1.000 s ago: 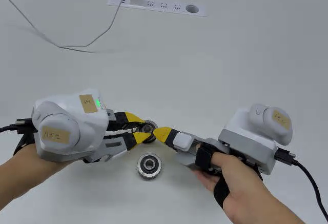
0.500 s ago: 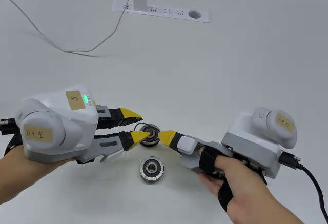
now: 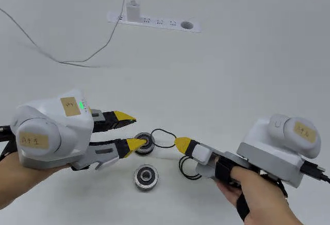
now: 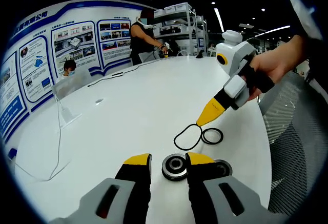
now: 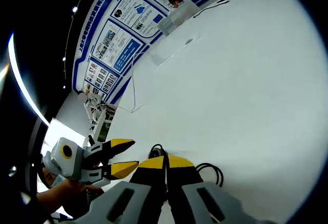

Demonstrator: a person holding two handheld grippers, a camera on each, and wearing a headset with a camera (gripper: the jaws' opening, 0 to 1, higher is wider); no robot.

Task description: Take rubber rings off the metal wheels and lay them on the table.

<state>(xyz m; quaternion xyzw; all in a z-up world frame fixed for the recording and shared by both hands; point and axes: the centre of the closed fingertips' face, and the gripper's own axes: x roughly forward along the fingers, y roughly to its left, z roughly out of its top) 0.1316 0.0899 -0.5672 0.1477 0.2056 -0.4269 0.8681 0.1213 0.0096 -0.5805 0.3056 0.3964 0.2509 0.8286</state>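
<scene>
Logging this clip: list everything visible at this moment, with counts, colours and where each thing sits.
metal wheels: 2, silver with dark centres, on the table; one between the jaws of the left gripper, the other nearer the person.
rubber rings: 2, black; one pinched at the tips of the right gripper, beside the farther wheel; the other flat on the table, partly under that gripper.
power strip: 1, white, far side of the table.
plug: 1, white, in the strip.
cable: 1, grey, far left.
table: 1, white.
left gripper: white, yellow tips, open.
right gripper: white, yellow tips, shut on a ring.
hands: 2, one holding each gripper.
</scene>
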